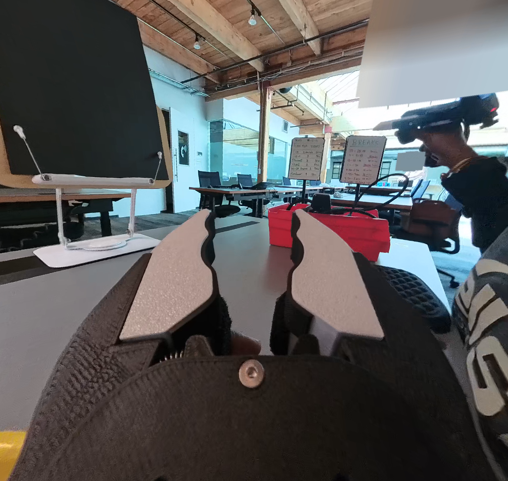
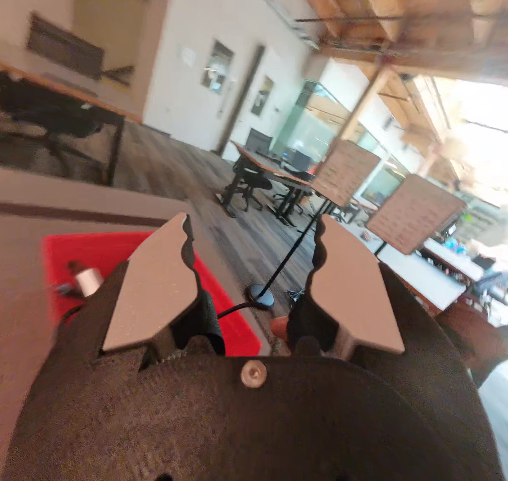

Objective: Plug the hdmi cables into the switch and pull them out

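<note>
A red bin (image 1: 341,230) stands on the grey table (image 1: 68,297) just beyond my left gripper (image 1: 251,215), which is open and empty. Black cables (image 1: 384,190) loop up out of the bin, and a dark block (image 1: 321,201) sticks up inside it. In the blurred right wrist view the red bin (image 2: 90,250) lies low left, holding a small silver piece (image 2: 88,281) with dark cable ends; a thin black cable (image 2: 233,309) runs over its rim. My right gripper (image 2: 254,220) is open and empty, above the bin's right side. The switch cannot be told apart.
A white stand (image 1: 93,245) holding a black board (image 1: 74,91) sits at the table's left. A person in dark clothes (image 1: 478,193) stands at the right, beside a black mesh chair back (image 1: 412,297). Two whiteboards on poles (image 1: 361,160), desks and chairs lie beyond the table.
</note>
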Motion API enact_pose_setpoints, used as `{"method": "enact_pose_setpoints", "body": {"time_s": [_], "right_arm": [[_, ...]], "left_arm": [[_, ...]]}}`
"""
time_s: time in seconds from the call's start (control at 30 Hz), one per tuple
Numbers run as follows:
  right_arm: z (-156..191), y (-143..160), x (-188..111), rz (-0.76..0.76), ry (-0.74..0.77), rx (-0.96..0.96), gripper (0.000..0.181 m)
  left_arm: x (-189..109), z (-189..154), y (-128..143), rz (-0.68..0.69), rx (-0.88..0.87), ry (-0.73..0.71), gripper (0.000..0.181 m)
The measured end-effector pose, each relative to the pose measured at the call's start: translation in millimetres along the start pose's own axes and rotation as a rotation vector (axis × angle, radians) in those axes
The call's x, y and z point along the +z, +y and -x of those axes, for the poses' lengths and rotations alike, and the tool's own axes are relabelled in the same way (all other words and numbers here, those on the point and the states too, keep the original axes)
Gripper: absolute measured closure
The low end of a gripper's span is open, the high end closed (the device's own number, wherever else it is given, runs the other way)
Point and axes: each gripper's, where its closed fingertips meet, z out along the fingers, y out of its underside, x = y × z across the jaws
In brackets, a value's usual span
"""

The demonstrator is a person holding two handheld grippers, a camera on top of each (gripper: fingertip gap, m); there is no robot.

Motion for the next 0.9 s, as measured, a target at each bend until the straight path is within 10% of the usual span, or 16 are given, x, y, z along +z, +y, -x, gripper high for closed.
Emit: {"method": "enact_pose_setpoints", "body": {"time_s": [0.13, 0.3, 0.47, 0.7, 0.9], "right_arm": [[109.0, -3.3, -25.0, 0.157, -0.266, -0.242, 0.070], [196.5, -18.5, -74.7, -0.016, -0.639, -0.274, 0.069], [166.7, 13.6, -77.4, 0.031, -0.682, -0.312, 0.096], [113.1, 46.4, -79.5, 0.043, -0.772, -0.245, 0.181], [104.2, 81.5, -85.8, 0.112, -0.895, -0.288, 0.164]], "left_arm": [[5.2, -3.9, 9.5, 0.067, 0.096, 0.004, 0.128], [11.5, -9.1, 21.5, 0.155, 0.206, -0.010, 0.127], [44.6, -43.3, 37.4, 0.278, 0.173, 0.069, 0.127], [199.7, -141.2, 67.2, 0.417, 0.036, 0.509, 0.096], [313.7, -183.8, 111.7, 0.594, 0.275, 0.836, 0.101]]}}
